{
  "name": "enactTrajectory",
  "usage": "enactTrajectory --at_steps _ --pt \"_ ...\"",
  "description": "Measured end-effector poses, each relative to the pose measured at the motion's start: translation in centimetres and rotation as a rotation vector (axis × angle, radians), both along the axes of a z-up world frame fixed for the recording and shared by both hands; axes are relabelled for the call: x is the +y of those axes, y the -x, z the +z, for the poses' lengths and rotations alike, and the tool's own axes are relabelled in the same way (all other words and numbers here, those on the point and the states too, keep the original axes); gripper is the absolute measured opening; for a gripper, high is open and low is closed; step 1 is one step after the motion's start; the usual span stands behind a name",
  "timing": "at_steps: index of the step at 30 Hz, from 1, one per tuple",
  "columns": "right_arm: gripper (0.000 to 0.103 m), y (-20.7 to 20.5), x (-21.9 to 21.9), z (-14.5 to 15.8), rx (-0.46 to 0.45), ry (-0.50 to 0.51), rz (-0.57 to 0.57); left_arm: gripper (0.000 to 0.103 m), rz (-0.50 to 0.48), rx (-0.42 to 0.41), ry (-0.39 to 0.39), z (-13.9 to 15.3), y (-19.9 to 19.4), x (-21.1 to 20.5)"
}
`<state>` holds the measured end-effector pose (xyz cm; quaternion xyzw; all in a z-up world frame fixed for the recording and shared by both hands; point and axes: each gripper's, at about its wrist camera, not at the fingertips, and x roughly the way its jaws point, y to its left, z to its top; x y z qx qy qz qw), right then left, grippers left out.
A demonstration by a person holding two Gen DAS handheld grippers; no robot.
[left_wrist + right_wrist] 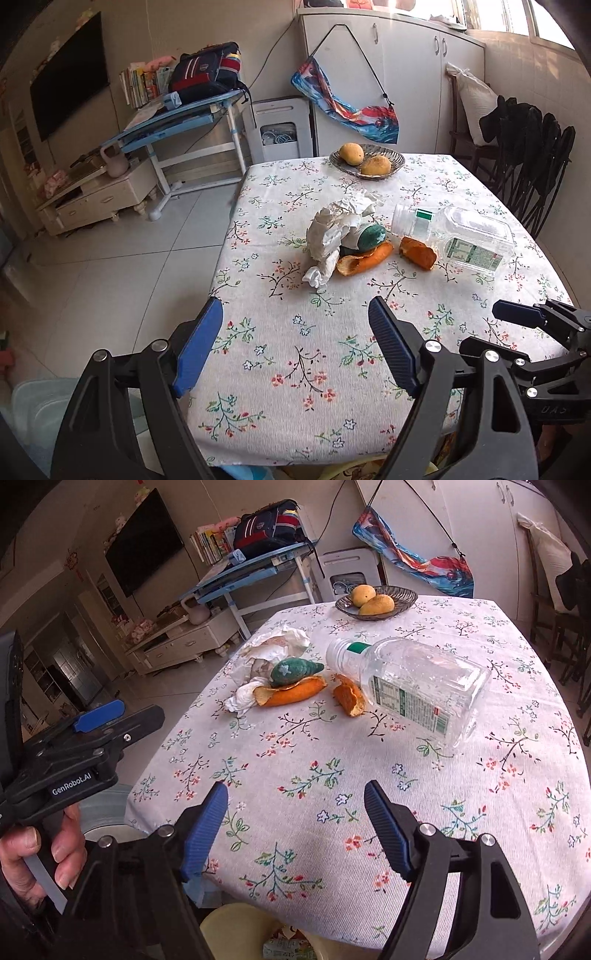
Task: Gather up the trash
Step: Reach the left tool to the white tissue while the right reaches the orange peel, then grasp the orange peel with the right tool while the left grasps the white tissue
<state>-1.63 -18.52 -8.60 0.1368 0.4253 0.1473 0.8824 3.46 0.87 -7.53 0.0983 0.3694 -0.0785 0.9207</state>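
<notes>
Trash lies in the middle of the floral tablecloth: crumpled white tissue, a mouldy green fruit on a long orange peel, a second orange peel, and an empty clear plastic bottle on its side. My left gripper is open and empty over the table's near edge. My right gripper is open and empty, just right of the left one; its fingertips show in the left wrist view.
A dish with two yellow fruits stands at the table's far edge. A yellow bin sits below the near edge. Dark chairs stand at the right, a blue desk beyond the floor at the left.
</notes>
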Motion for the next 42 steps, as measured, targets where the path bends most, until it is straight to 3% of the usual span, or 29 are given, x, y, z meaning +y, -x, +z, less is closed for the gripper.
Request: enactTrajectory --at_steps 17,21,24,26,27,30,35,37,39,42 --pt "0.069 -7.7 -0.2 -2.6 0.06 0.043 -0.02 0.078 -0.061 0.068 -0.066 -3.0 -10.1 -3.6" --pt "0.059 -8.8 -0.1 -2.7 0.064 0.065 -0.007 0.075 -0.078 0.061 -0.048 -3.0 -11.6 -4.2" --pt "0.043 -9.1 0.0 -2.7 0.066 0.077 0.008 0.059 -0.073 0.074 -0.018 -3.1 -12.6 -3.8" --pt "0.035 -9.1 0.1 -2.8 0.064 0.085 0.013 0.038 -0.063 0.1 0.015 -3.2 -13.2 -3.4" --pt "0.024 -9.1 0.2 -2.8 0.064 0.088 0.018 0.024 -0.061 0.112 0.026 -3.3 -13.4 -3.2" --pt "0.019 -9.0 0.4 -2.8 0.063 0.089 0.031 0.016 -0.064 0.109 0.033 -3.2 -13.5 -2.9" --pt "0.019 -8.7 0.4 -2.5 0.073 0.077 0.03 0.02 -0.094 0.144 0.052 -3.4 -13.7 -2.6" --pt "0.041 -8.7 0.2 -2.4 0.068 0.066 0.016 0.044 -0.07 0.138 0.039 -3.4 -14.1 -2.3" --pt "0.045 -8.8 0.2 -2.4 0.061 0.051 0.013 0.056 -0.036 0.112 0.06 -2.9 -14.7 -1.5" --pt "0.044 -9.1 0.4 -2.6 0.059 0.048 0.02 0.062 -0.01 0.112 0.1 -2.7 -16.2 -0.5"
